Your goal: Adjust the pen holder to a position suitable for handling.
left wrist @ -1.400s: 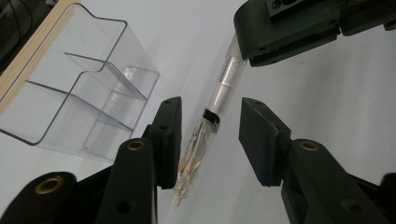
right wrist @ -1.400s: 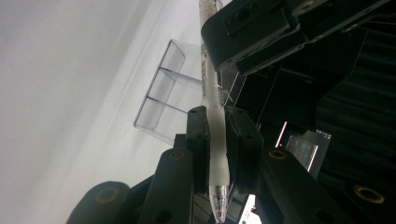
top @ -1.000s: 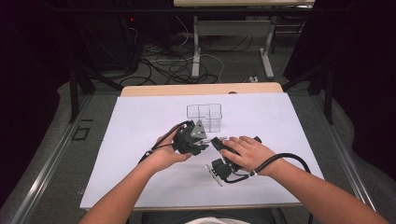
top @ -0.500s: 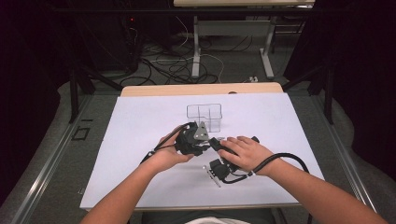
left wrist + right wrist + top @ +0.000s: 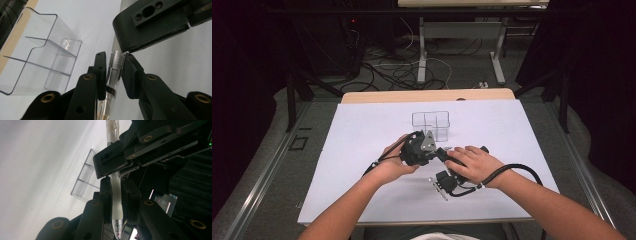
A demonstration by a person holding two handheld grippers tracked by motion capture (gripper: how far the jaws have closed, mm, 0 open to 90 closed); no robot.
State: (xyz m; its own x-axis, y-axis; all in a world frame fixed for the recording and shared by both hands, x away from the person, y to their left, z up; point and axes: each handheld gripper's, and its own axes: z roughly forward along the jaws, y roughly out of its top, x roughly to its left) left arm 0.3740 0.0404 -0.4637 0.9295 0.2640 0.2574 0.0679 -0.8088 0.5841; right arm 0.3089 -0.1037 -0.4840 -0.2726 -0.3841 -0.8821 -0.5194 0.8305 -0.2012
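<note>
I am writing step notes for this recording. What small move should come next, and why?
Probably pull the two apart along the pen's axis. The left hand-held gripper clamps its clear part, the right hand-held gripper its frosted part, so uncapping seems likely before the clear organizer.

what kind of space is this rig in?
Probably a lab or data-collection workspace, not a home: a table under a white sheet, loose cables on the floor, dark curtains around, and two handheld grippers, left and right, on a clear pen.
</note>
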